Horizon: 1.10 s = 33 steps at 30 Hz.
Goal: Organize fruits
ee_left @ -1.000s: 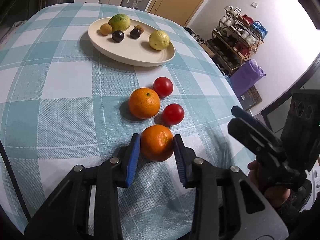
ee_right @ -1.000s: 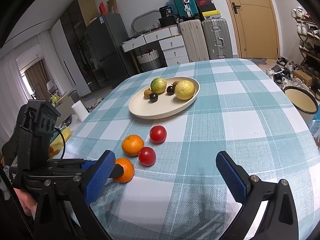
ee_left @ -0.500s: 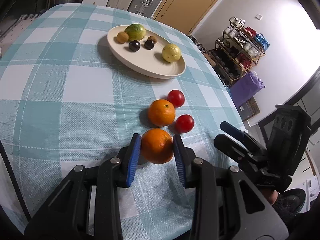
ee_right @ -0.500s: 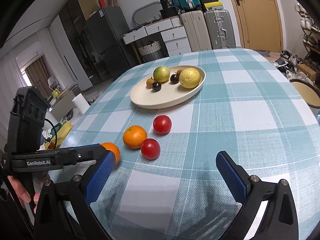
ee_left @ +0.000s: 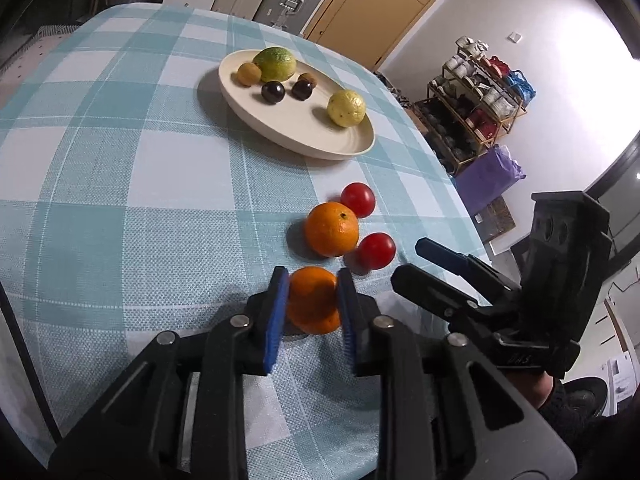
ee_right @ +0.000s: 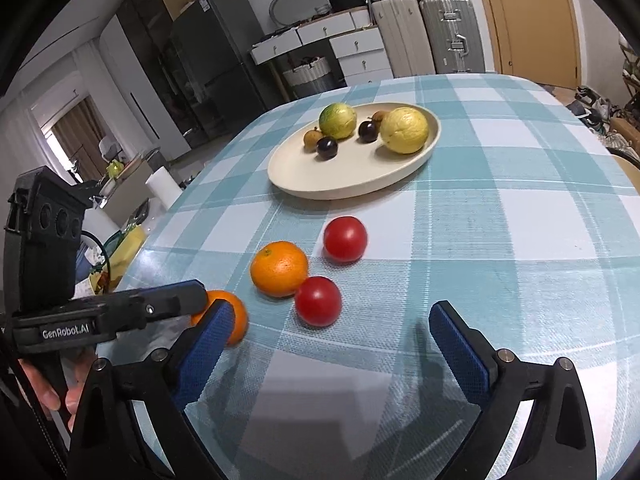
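My left gripper (ee_left: 312, 284) is shut on an orange (ee_left: 313, 300), held just above the checked tablecloth; it also shows in the right wrist view (ee_right: 234, 316). A second orange (ee_left: 331, 229) and two tomatoes (ee_left: 358, 200) (ee_left: 376, 251) lie just beyond it. A cream oval plate (ee_left: 304, 136) further back holds a green citrus (ee_left: 275, 64), a yellow fruit (ee_left: 346, 108) and several small dark and brown fruits. My right gripper (ee_right: 332, 320) is open and empty, low over the table, with the near tomato (ee_right: 318, 301) just ahead of it.
The table edge (ee_left: 460, 200) drops off on the right, with a shoe rack (ee_left: 480, 96) and a purple bag (ee_left: 490, 174) on the floor beyond. Suitcases (ee_right: 424, 36), drawers and a fridge stand behind the table.
The left gripper has closed on the orange and lifted it slightly. Both grippers have moved forward toward the plate, and the right gripper has come closer to the tomatoes.
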### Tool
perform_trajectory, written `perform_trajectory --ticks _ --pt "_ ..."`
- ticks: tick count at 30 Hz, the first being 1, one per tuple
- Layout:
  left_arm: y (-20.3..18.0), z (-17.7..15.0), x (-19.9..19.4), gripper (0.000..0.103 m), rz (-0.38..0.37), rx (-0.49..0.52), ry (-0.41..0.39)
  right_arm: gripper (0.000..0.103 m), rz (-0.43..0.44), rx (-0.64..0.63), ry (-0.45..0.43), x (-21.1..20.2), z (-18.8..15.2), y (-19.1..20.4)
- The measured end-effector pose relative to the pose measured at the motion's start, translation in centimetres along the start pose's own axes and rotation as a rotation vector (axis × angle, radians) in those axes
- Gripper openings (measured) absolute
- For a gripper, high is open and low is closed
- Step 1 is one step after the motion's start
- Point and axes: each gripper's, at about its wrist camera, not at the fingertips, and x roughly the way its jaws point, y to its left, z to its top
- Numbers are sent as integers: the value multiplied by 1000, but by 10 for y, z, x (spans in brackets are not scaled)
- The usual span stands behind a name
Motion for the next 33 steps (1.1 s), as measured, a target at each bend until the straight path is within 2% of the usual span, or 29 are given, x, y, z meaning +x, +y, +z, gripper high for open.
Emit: perform_trajectory --ticks 1,3,6,7,11,12,13,14,15,26,33 --pt "2 -1 3 40 1 -7 13 99 1 -3 0 0 0 1" --pt "2 -3 7 50 1 -10 35 99 3 -7 1 1 0 3" --pt "2 -7 11 50 -15 -19 37 99 4 -13 3 2 1 4" --pt "1 -8 12 50 -20 -22 40 99 5 -16 3 2 1 4" --pt "-6 -10 17 50 -3 8 44 85 3 -35 17 5 2 7" --pt "-7 -11 18 48 -4 17 49 85 1 -32 18 6 3 6" --pt "-8 -12 20 38 -10 23 58 85 4 -27 16 6 3 5" --pt "-9 -12 20 34 -13 24 64 85 6 -23 12 5 3 5" --pt "-9 -13 22 33 -14 28 67 85 6 -22 8 4 3 5" --pt "-3 -4 2 31 -5 22 19 85 15 -22 11 4 1 3" --pt "0 0 -14 31 19 27 -9 71 29 -13 41 11 2 1"
